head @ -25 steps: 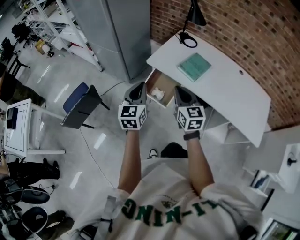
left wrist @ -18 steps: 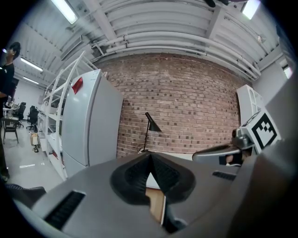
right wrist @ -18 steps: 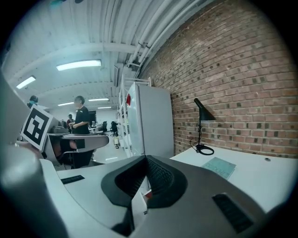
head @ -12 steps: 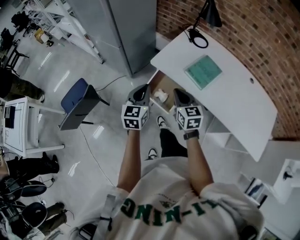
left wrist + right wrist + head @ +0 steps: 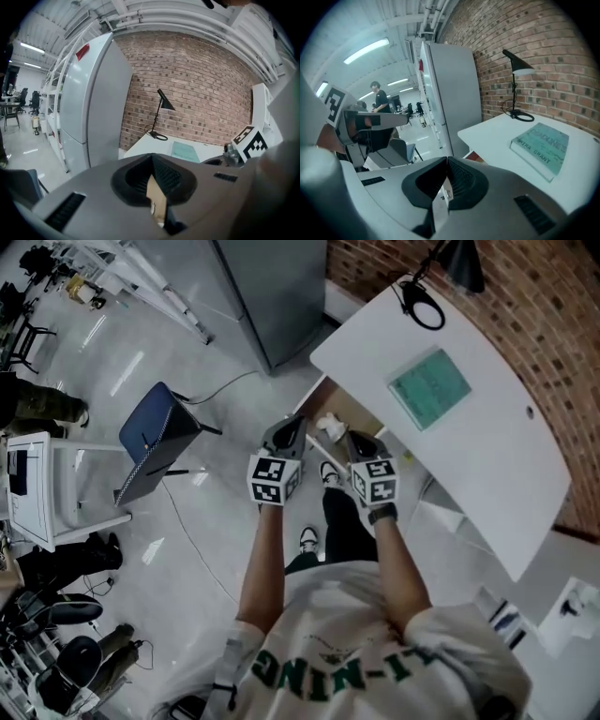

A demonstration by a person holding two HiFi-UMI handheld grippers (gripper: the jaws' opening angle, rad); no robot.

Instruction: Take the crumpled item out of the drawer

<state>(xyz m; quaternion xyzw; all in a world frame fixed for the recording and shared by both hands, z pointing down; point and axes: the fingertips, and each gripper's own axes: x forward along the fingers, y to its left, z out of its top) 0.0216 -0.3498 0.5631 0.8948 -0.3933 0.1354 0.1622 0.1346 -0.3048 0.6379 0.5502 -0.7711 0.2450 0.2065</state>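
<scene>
A white crumpled item [image 5: 325,425] lies in the open brown drawer [image 5: 354,412] under the white desk [image 5: 487,456]. In the head view both grippers hover side by side just in front of the drawer. My left gripper [image 5: 287,433] points at the drawer's left corner; my right gripper [image 5: 360,442] is just right of the crumpled item, apart from it. The left gripper [image 5: 152,157] has its jaws together with nothing in them, and so has the right gripper [image 5: 446,160]. The gripper views do not show the crumpled item.
A teal book [image 5: 429,388] and a black lamp [image 5: 441,277] sit on the desk. A tall grey cabinet [image 5: 272,287] stands left of it, against the brick wall [image 5: 553,306]. A blue chair [image 5: 155,442] is on the floor at the left.
The person has stepped towards the desk, and both grippers have come nearer to the open drawer, now at its front. Both jaws stay together.
</scene>
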